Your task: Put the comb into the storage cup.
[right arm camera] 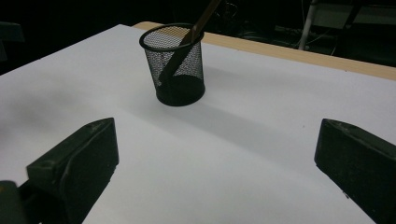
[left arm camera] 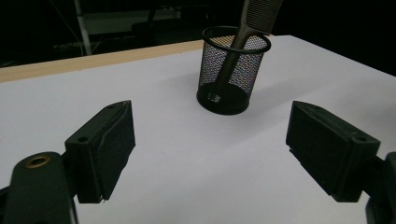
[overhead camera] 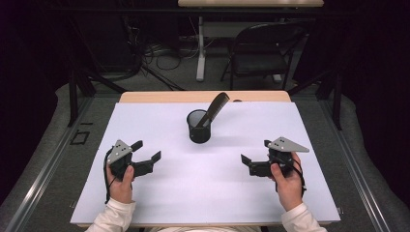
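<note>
A black mesh cup (overhead camera: 199, 126) stands upright near the middle of the white sheet (overhead camera: 208, 193). A dark comb (overhead camera: 213, 109) leans out of it toward the right. The left gripper view has the cup (left arm camera: 232, 70) straight ahead with the comb (left arm camera: 252, 21) rising from its rim; the right gripper view has the cup (right arm camera: 176, 65) ahead to the left with the comb (right arm camera: 192, 35) slanting up. My left gripper (overhead camera: 146, 153) is open at the left of the sheet, empty. My right gripper (overhead camera: 255, 157) is open at the right, empty. Both stay well apart from the cup.
The white sheet covers a wooden table whose far edge (overhead camera: 159, 96) shows behind the cup. Beyond it stand a black folding chair (overhead camera: 263, 48), a white table leg (overhead camera: 200, 48) and loose cables on the floor (overhead camera: 154, 53). Bare sheet lies between the grippers.
</note>
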### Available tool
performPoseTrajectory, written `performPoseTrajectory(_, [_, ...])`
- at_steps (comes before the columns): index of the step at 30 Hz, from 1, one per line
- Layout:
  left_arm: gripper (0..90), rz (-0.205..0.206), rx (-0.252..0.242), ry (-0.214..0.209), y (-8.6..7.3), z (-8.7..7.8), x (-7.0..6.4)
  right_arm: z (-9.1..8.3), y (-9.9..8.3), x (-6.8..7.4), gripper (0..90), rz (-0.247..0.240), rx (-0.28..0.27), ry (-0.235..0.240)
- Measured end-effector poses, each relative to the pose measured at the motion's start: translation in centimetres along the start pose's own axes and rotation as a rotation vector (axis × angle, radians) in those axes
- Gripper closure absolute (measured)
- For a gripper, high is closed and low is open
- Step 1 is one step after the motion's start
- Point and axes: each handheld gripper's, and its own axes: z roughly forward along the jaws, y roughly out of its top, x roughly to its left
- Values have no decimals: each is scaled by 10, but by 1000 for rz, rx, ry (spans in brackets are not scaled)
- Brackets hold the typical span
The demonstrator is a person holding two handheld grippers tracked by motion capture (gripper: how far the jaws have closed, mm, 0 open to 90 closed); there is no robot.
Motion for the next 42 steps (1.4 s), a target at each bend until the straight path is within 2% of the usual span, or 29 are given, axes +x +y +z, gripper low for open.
performPoseTrajectory(4, [159,2,-7,0,-2,-6,3,-6,-18,-5,0,30,-16,-13])
performPoseTrajectory(5, [159,3,-8,1,-2,-7,3,-8,-24,-8,0,43,-11,-30])
performPoseTrajectory(7, [159,3,-8,2,-3,-10,5,-9,-28,-10,0,47,-5,-35])
performPoseTrajectory(8, [159,-1,-10,5,-4,-11,5,-10,-34,-14,0,67,-12,-42])
performPoseTrajectory(12, [159,5,-13,3,-5,-14,7,-10,-41,-19,0,64,-7,-55])
performPoseTrajectory(16, [159,13,-16,4,-6,-15,7,-11,-45,-21,0,60,-6,-65])
performPoseTrajectory(21, [159,14,-15,8,-6,-14,9,-13,-51,-28,0,82,-22,-80])
performPoseTrajectory(27, [159,20,-13,7,-6,-13,11,-17,-58,-38,0,130,-28,-103])
performPoseTrajectory(33, [159,9,-9,2,-7,-12,13,-20,-63,-46,0,155,-27,-133])
performPoseTrajectory(42, [159,1,-12,9,-9,-11,16,-24,-70,-59,0,234,-21,-161])
